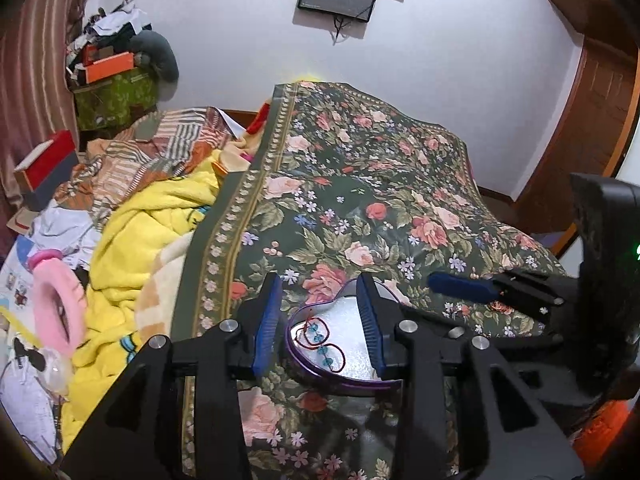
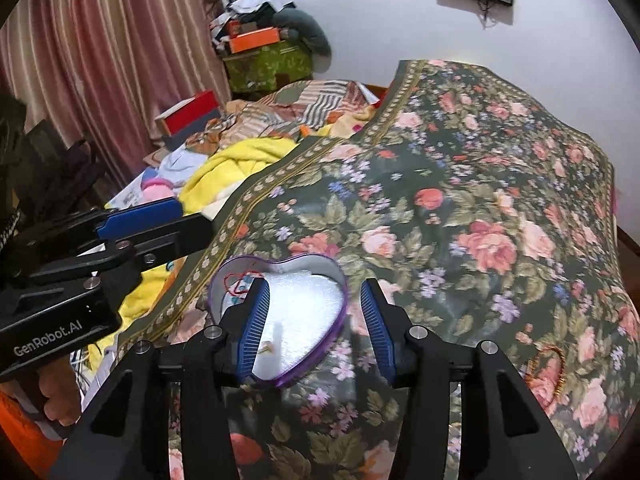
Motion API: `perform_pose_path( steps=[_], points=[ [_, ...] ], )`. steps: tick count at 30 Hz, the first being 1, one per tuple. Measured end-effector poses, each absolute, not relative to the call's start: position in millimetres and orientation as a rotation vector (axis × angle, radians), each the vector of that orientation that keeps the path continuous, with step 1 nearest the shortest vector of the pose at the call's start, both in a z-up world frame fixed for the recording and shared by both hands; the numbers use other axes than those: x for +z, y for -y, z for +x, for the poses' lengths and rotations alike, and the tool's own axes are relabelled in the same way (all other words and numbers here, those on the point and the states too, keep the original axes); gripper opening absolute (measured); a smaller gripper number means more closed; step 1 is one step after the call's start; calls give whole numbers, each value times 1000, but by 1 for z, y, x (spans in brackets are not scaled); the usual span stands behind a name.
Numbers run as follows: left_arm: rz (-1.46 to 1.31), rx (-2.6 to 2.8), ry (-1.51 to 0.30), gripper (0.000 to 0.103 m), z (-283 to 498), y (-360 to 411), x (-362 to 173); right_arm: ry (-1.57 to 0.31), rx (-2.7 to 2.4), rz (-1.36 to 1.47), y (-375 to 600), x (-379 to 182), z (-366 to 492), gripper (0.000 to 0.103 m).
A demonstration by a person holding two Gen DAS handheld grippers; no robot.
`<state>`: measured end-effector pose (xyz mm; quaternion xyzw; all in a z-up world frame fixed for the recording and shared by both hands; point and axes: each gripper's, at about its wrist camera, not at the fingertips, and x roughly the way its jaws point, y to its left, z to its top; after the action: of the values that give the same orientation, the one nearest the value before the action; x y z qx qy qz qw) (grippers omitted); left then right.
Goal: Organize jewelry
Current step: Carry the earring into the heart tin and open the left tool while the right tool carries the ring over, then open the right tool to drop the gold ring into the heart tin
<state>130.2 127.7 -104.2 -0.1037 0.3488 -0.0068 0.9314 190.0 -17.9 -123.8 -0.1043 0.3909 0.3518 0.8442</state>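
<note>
Presently both the left gripper [image 1: 320,320] and right gripper [image 2: 316,320] hang wide and empty over the heart-shaped tin [image 2: 316,300] holding a red bracelet [image 1: 320,340], so the gold bracelet [image 2: 546,364] on the bedspread [image 2: 480,200] wants a low, centred pinch.

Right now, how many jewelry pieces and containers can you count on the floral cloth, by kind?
Heart-shaped tin: 1
Red-thread beaded bracelet, in the tin: 1
Small gold piece, in the tin: 1
Gold chain, on the floral cloth: 1
Total: 4
</note>
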Motion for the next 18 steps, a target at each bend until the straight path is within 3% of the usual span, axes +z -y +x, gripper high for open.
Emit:
perform_pose_path(
  steps=[18],
  points=[
    [-112,-25,-622,45,88,-78,-55,-702,528,-124,126,-66,166,44]
  ],
)
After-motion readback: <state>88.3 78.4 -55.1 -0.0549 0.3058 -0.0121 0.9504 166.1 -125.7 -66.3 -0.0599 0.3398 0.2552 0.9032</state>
